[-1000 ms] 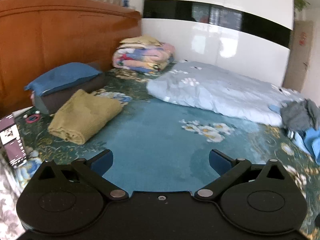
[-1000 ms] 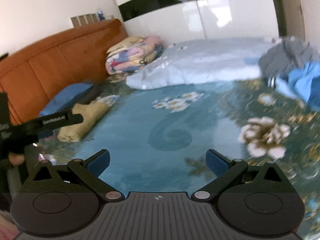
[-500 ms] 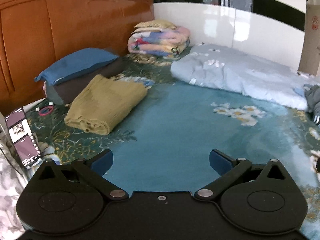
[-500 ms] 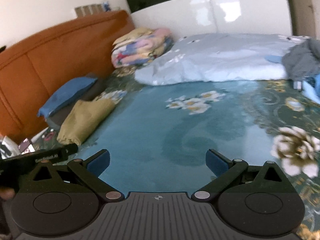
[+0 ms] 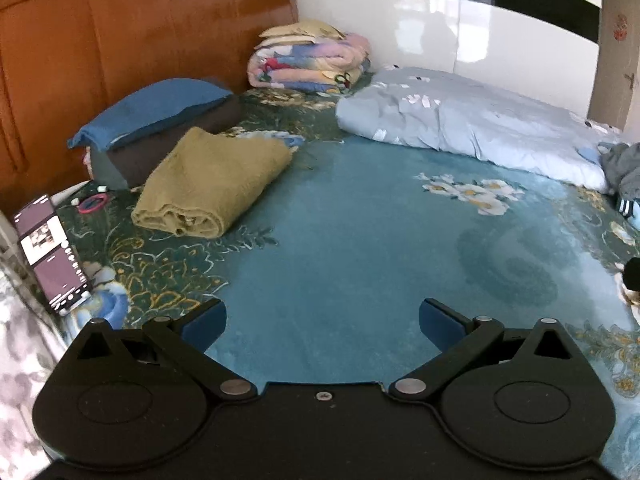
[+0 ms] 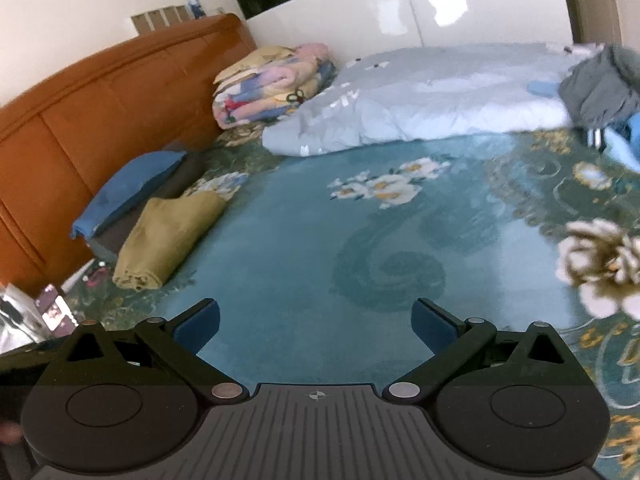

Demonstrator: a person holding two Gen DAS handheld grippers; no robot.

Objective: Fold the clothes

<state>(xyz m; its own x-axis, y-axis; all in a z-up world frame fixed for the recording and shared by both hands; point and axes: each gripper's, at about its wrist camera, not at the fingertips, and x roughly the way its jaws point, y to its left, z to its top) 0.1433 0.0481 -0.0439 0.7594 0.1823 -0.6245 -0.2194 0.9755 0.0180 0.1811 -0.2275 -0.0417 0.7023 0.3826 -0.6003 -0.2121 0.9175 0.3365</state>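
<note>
Grippers: left gripper (image 5: 322,322) and right gripper (image 6: 315,320), both with jaws spread wide, empty, held above the bare teal bedspread (image 6: 304,248). Folded item: olive garment (image 5: 210,184), lying beside the blue pillow (image 5: 150,110) near the headboard (image 5: 120,40). Unfolded stock: grey garment (image 6: 600,88) heaped with light blue cloth (image 6: 634,136) at the far right, against the pale duvet (image 6: 420,104). Step, as judged: fetch the next piece. Advice: pinch a single layer at a hem, drag it onto the bare middle before folding.
</note>
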